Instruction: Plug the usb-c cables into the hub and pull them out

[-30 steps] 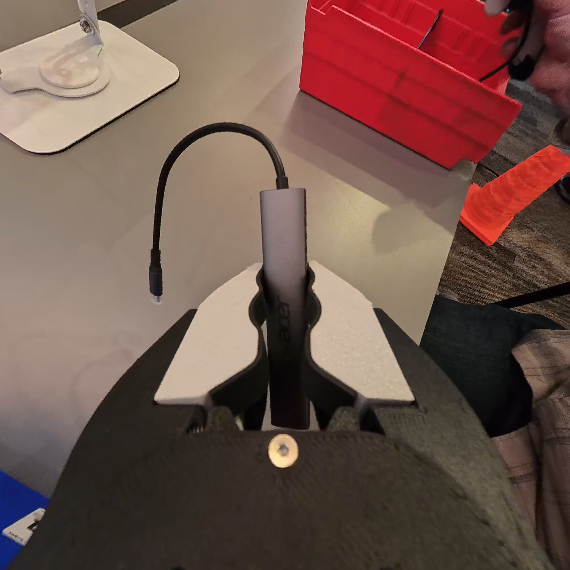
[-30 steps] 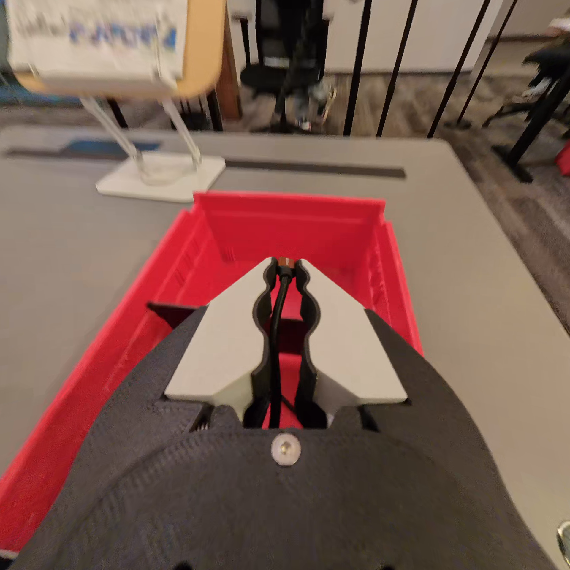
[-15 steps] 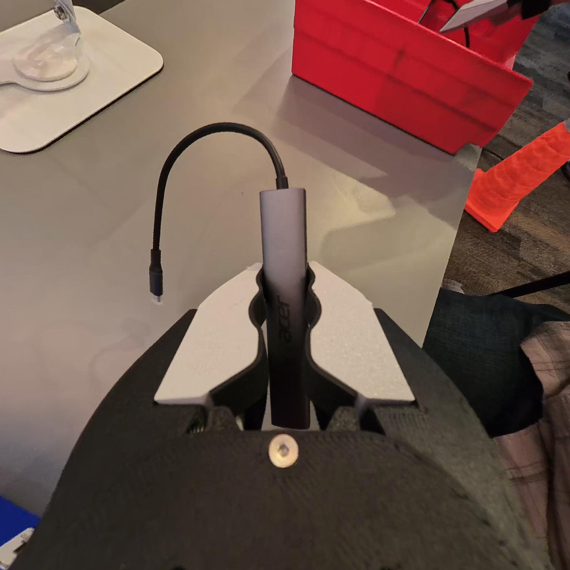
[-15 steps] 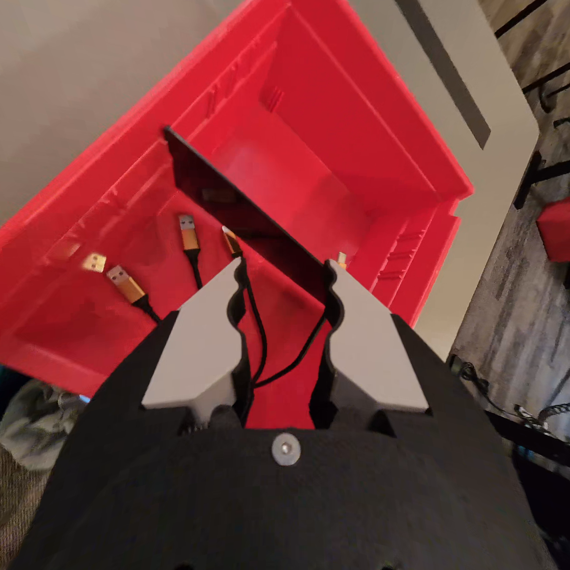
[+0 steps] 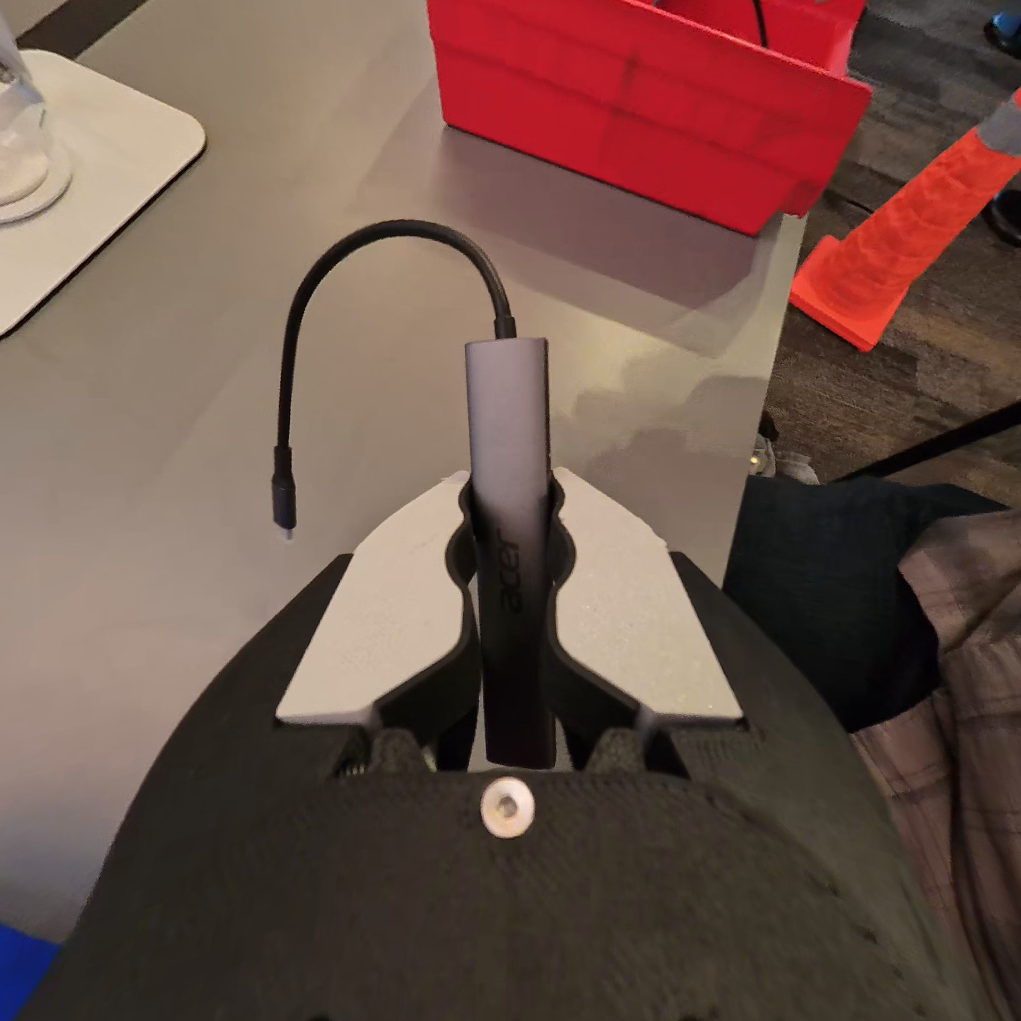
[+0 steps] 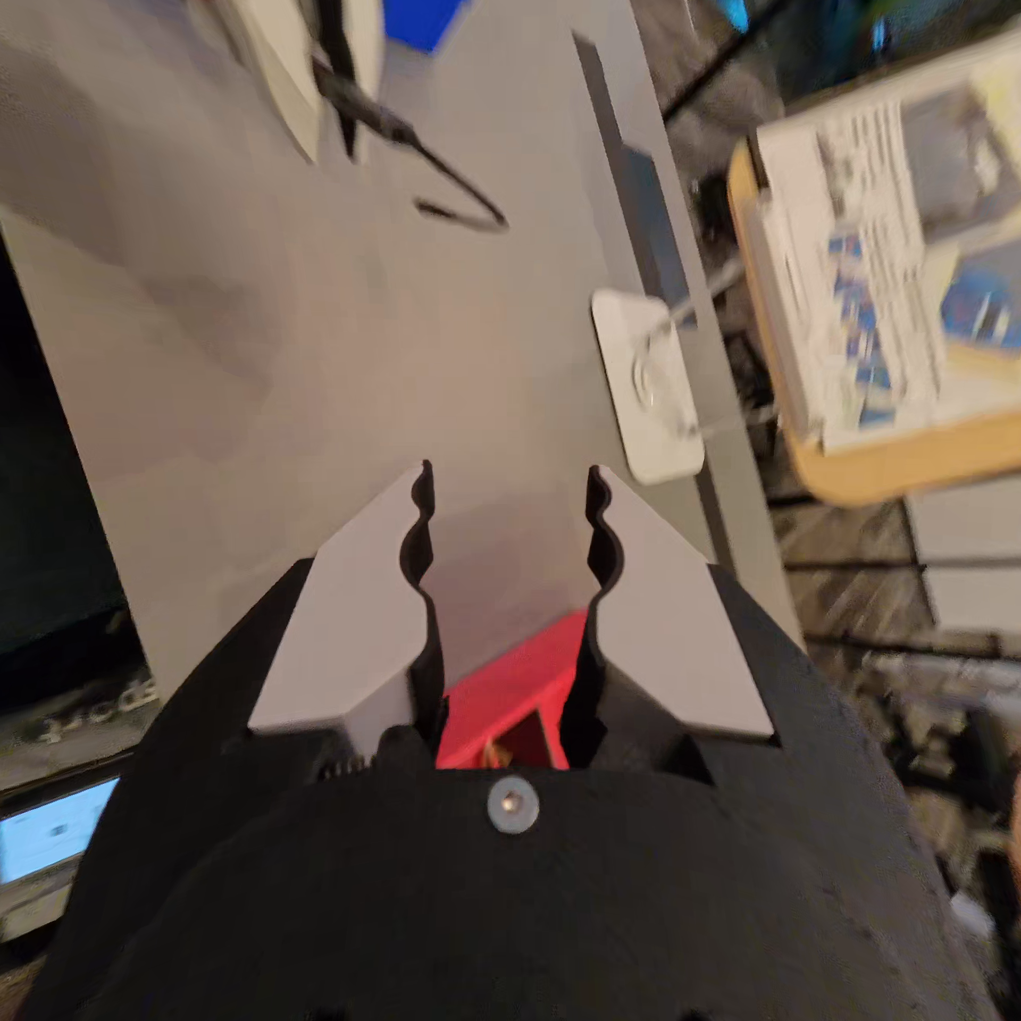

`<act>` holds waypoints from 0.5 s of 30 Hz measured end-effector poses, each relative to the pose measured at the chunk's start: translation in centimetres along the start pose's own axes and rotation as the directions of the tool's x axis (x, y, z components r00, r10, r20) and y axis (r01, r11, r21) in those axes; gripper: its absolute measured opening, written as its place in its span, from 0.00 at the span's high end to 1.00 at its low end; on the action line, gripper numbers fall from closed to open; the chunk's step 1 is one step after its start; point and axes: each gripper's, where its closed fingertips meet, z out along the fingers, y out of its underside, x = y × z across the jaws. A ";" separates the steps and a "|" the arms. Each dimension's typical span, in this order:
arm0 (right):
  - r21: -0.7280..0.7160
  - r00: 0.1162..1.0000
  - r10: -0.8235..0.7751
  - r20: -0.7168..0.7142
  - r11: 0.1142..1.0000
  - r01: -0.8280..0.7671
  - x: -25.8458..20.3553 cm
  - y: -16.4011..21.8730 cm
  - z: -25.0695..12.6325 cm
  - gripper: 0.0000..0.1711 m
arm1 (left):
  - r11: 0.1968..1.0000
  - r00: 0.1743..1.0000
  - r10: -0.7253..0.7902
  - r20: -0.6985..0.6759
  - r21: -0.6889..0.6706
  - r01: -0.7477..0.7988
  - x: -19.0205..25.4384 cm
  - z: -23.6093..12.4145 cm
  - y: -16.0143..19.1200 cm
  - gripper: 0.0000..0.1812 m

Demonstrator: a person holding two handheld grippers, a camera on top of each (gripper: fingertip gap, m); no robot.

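My left tongs (image 5: 508,486) were clamped on the hub (image 5: 508,497), a slim grey bar whose long axis ran straight forward between the fingers, its far end jutting out past the tips above the bench (image 5: 166,387). White lettering ran lengthwise along the hub's top face, a brand mark. From the hub's far end a short black cable (image 5: 342,265) rose, arched over to the left and hung down, its plug (image 5: 283,497) pointing back toward me, free in the air left of the hub. Beyond the hub, on the bench's far right part, sat the red bin (image 5: 635,127), with a dark cable showing at its top edge. An orange cone (image 5: 906,221) lay on the floor to the right of the bin.

My right tongs (image 6: 508,475) were spread wide and held nothing; the picture there was blurred. A corner of the red bin (image 6: 514,679) showed low between the fingers, with something gold-coloured just inside it. Far ahead, the hub (image 6: 359,105) and its cable loop appeared, too smeared to make out well. To the right stood a printed sheet (image 6: 862,265) on a white-based stand (image 6: 641,387).
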 end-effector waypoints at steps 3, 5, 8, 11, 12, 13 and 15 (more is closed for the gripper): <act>0.054 0.982 -0.189 0.003 0.981 0.188 -2.3 -4.6 2.8 0.68 | 1.000 0.999 0.018 -0.041 -0.015 -0.019 1.0 0.0 -0.1 0.89; 0.048 0.947 -0.321 -0.017 0.946 0.322 -3.5 -6.3 4.6 0.69 | 0.999 0.997 0.032 -0.065 -0.037 -0.034 1.5 0.0 0.1 0.89; 0.030 0.875 -0.482 -0.035 0.875 0.483 -5.2 -8.1 6.7 0.71 | 0.997 0.995 0.040 -0.089 -0.059 -0.046 2.0 -0.1 0.4 0.89; 0.019 0.818 -0.574 -0.025 0.818 0.575 -6.5 -8.9 8.4 0.77 | 0.996 0.990 0.057 -0.127 -0.064 -0.066 2.8 -0.2 0.3 0.89; 0.011 0.800 -0.600 -0.034 0.800 0.600 -6.7 -9.1 8.8 0.78 | 0.995 0.988 0.066 -0.139 -0.067 -0.076 3.1 -0.2 0.3 0.89; 0.008 0.783 -0.620 -0.044 0.784 0.621 -6.8 -9.4 9.1 0.80 | 0.994 0.986 0.072 -0.152 -0.071 -0.083 3.4 -0.3 0.3 0.89; 0.021 0.761 -0.648 -0.044 0.761 0.649 -7.5 -9.9 9.5 0.83 | 0.993 0.982 0.077 -0.172 -0.072 -0.091 4.0 -0.3 0.3 0.89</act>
